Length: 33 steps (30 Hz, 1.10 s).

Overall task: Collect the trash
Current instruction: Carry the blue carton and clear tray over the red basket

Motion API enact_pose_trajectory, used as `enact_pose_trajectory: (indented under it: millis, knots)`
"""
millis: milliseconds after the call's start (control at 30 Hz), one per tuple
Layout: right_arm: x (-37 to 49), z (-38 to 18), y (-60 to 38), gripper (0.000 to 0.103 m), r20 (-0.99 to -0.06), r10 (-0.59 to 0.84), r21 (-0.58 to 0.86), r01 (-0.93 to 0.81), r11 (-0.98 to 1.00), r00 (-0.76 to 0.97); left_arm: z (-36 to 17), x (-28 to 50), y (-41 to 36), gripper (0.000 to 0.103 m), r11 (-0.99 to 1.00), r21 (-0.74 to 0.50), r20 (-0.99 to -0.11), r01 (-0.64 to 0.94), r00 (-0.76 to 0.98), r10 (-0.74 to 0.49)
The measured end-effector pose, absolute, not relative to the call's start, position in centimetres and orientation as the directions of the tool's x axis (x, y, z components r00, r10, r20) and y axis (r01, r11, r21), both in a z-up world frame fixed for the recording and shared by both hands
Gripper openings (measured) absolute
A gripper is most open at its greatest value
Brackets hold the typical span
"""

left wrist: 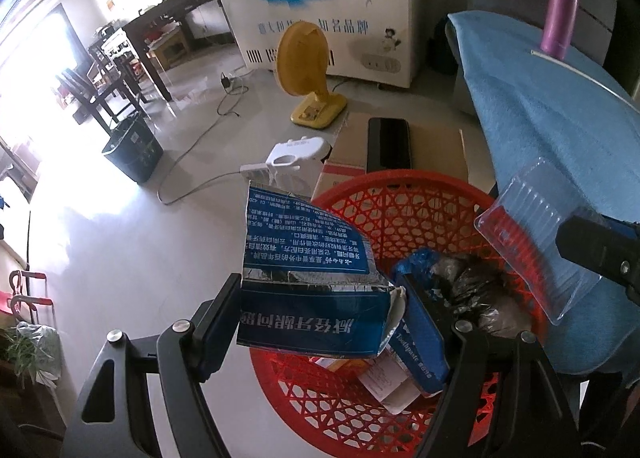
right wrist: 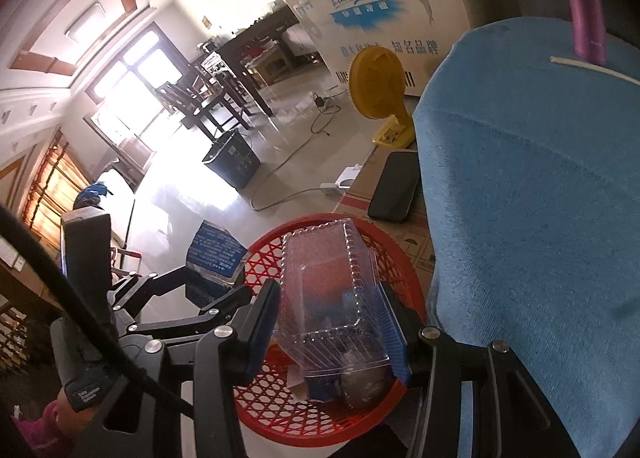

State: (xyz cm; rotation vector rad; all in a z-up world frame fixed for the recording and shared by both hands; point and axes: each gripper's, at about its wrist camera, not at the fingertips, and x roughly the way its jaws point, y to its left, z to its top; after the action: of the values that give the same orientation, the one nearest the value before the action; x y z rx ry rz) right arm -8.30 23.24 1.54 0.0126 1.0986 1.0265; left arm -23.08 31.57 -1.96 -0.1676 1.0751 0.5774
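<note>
The torn blue toothpaste box (left wrist: 312, 290) was clamped in my left tool (left wrist: 320, 322), and the clear plastic tray (right wrist: 332, 298) in my right tool (right wrist: 328, 334), both above the red basket (left wrist: 420, 198) on the floor. Black bag trash (left wrist: 472, 290) lay inside already; I judged only the dropping was left. The blue-covered table (right wrist: 540, 198) edge stood close beside the basket, a cardboard box (left wrist: 432, 146) behind.
</note>
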Motion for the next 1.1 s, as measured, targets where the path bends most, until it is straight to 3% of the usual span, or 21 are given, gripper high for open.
enact_pose_trajectory:
  millis: [1100]
  knots:
    - [-8.1,0.8,24.4,0.052,-0.738,0.672,0.472,-0.666,0.577,0.06,-4.8,-22.0,32.4,0.078,0.852,0.138,-0.896,-0.505,0.303,0.325]
